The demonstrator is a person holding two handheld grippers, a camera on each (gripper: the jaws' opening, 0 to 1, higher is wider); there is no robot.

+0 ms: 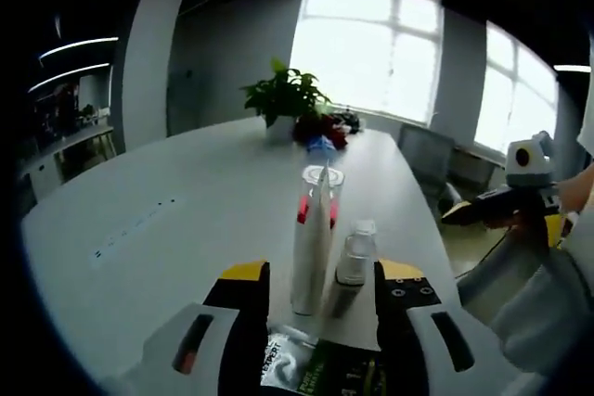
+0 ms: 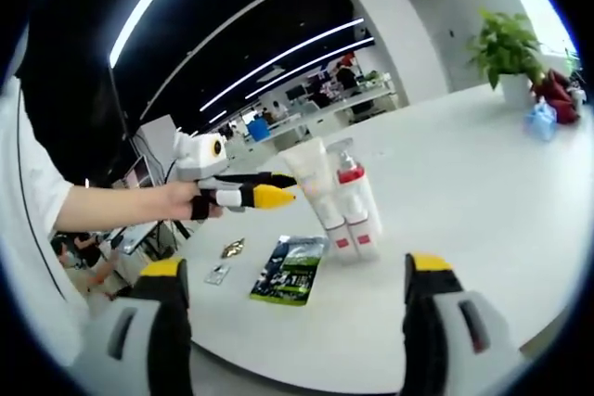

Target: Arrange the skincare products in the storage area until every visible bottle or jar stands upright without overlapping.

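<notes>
Meanwhile, the left gripper [image 1: 320, 299] stood with its jaws apart, and between their yellow tips, just ahead, stood a tall white tube [image 1: 311, 252] and a small clear-capped bottle [image 1: 352, 264], both upright and close beside each other; whether a jaw touched either could not be told. Below them, between the jaw bases, lay a dark sachet [image 1: 320, 368] flat on the white table [image 1: 167, 220]. Farther ahead stood a plant [image 1: 286, 97] with a blue item and red ones beside it (too small to name). Off to its right the right gripper [image 1: 464, 211] showed in a hand. The right gripper's [image 2: 292, 280] own jaws were spread wide, holding nothing. Ahead of them, between the tips, stood the tube [image 2: 314, 187] and two red-banded bottles [image 2: 355, 201] in an upright cluster, the sachet [image 2: 290, 269] lying just left of these. Beyond, the left gripper [image 2: 283, 187], held in a hand [image 2: 181, 199], pointed at the cluster.
</notes>
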